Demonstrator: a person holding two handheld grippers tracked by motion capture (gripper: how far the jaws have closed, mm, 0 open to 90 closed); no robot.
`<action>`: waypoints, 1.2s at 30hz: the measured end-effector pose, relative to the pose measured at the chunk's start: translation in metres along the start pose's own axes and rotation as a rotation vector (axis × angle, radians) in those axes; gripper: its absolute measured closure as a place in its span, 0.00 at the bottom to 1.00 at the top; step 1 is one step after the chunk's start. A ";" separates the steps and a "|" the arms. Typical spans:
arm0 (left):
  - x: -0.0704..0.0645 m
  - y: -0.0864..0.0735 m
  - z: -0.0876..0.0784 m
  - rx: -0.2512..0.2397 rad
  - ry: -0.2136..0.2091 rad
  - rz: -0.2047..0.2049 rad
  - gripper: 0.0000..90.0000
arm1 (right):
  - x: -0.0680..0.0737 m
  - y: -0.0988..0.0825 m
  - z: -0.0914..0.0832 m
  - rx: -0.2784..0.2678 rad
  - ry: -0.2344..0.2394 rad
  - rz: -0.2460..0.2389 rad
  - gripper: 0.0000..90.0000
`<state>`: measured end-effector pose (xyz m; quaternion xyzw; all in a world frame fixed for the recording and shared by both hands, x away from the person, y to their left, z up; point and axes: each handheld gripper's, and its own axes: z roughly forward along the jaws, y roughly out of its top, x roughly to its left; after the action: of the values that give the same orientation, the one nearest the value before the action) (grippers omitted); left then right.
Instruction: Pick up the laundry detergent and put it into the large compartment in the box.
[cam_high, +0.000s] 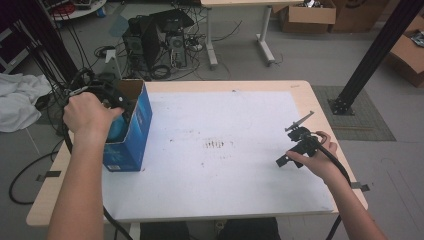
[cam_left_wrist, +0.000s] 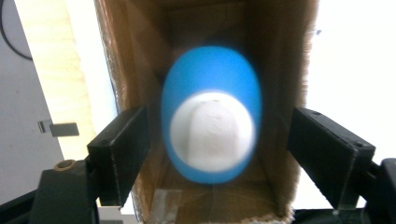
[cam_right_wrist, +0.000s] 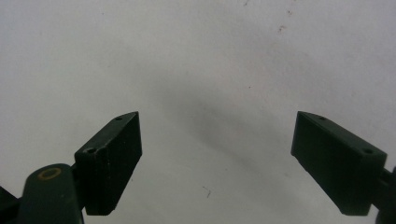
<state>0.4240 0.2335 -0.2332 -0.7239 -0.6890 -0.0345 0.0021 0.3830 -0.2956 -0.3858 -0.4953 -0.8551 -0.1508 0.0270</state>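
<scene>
The left gripper (cam_high: 116, 107) hangs over the open top of the blue carton (cam_high: 132, 132), nose down into it. Seen along its own jaws, they stand apart with a clear gap on either side of the blue-and-white object (cam_left_wrist: 211, 114), which sits straight ahead of them, blurred, inside the brown cardboard walls (cam_left_wrist: 275, 93). Neither pad touches it, so nothing is held. I cannot tell whether the object has come to rest on the carton's floor or is on its way there.

The object looks like a smooth rounded bottle or capsule, blue with a white dome facing the gripper. I would guess it is light, hard-shelled plastic, and fairly slippery; a round body like that will want to squirt out of flat pads. The best hold, I think, is across the widest part of the blue body, pads square on opposite sides, not on the tapering white end.

The carton is thin card, stiff enough to stand on the white table (cam_high: 225, 175) but easy to tip if a jaw catches the rim.

The right gripper (cam_high: 296, 145) rests well away on the far side of the table, jaws spread wide over bare surface.
</scene>
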 end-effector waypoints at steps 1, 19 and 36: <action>-0.002 0.000 -0.003 -0.005 0.002 0.011 0.23 | 0.000 0.000 0.000 -0.001 0.000 0.002 0.18; -0.078 0.001 -0.030 -0.055 -0.006 0.219 0.13 | 0.003 -0.001 -0.006 -0.013 -0.003 -0.005 0.18; -0.149 0.001 -0.014 -0.068 -0.028 0.407 0.04 | 0.005 -0.005 -0.012 -0.024 -0.007 -0.005 0.18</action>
<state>0.4171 0.0840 -0.2274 -0.8482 -0.5270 -0.0462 -0.0250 0.3747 -0.2969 -0.3740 -0.4940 -0.8545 -0.1594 0.0179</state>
